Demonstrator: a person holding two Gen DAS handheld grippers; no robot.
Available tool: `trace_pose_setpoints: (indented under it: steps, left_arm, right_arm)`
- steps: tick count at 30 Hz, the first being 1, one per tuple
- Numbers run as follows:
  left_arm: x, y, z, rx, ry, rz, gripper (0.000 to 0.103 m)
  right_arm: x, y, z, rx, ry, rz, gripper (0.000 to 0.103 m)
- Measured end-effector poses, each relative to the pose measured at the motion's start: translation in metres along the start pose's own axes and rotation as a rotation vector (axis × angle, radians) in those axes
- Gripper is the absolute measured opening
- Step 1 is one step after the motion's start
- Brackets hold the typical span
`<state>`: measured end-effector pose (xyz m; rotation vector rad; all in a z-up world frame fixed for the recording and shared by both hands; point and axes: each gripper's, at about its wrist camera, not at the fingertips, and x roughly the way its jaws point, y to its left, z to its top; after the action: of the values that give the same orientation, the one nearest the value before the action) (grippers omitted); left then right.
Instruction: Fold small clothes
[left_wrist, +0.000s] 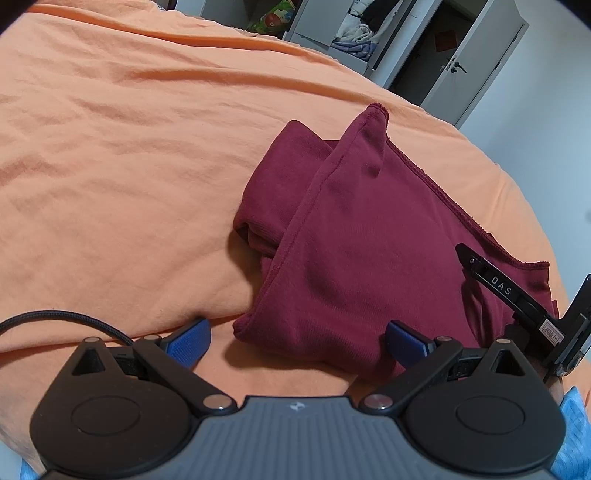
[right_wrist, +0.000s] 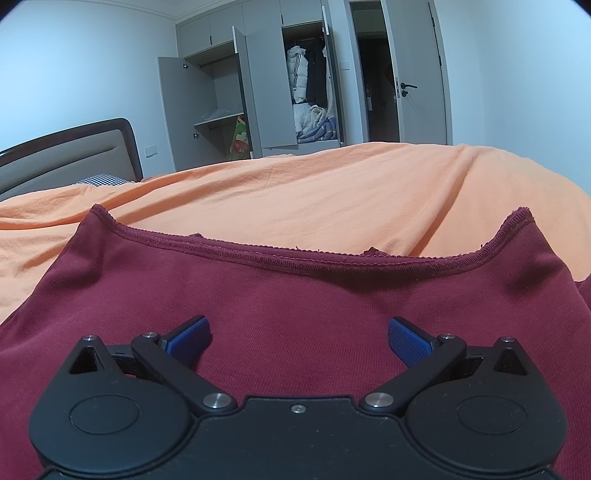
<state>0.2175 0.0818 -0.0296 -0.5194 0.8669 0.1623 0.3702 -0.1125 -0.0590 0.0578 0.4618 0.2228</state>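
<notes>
Both hand-held grippers empty, jaws spread — left hand-held gripper (left_wrist: 297, 341) at near corner of maroon garment (left_wrist: 354, 236), right hand-held gripper (right_wrist: 299, 341) over it — garment lies part-folded on orange bed sheet (left_wrist: 129, 147), side tucked over, final folds likely left.

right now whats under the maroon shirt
The maroon shirt lies on the orange bedsheet, which shows all around it. Anything between its folded layers is covered and cannot be seen.

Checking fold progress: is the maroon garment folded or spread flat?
Partly folded: the garment has one side doubled over, layers stacked at its left edge, on the bed.
</notes>
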Motion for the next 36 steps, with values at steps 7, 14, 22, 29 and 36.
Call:
trace_pose_setpoints:
  steps: [7,14,22,29,36]
  left_arm:
    - [0.001,0.0,0.0,0.0,0.004,0.002,0.103]
    - [0.002,-0.002,-0.001,0.009,0.003,0.006,0.103]
    - [0.003,0.001,0.0,-0.001,0.009,-0.005,0.103]
    - [0.002,-0.002,-0.002,0.025,0.004,0.01,0.103]
    - [0.002,-0.002,-0.002,0.029,0.003,0.014,0.103]
  right_arm:
    - [-0.016,0.007,0.012,0.016,0.074,-0.053,0.102]
    - [-0.065,0.02,0.002,0.002,0.062,-0.066,0.102]
    - [-0.078,0.033,-0.031,-0.028,0.097,-0.085,0.103]
    - [-0.073,0.035,-0.031,-0.029,0.111,-0.096,0.103]
    - [-0.073,0.035,-0.033,-0.031,0.101,-0.097,0.103]
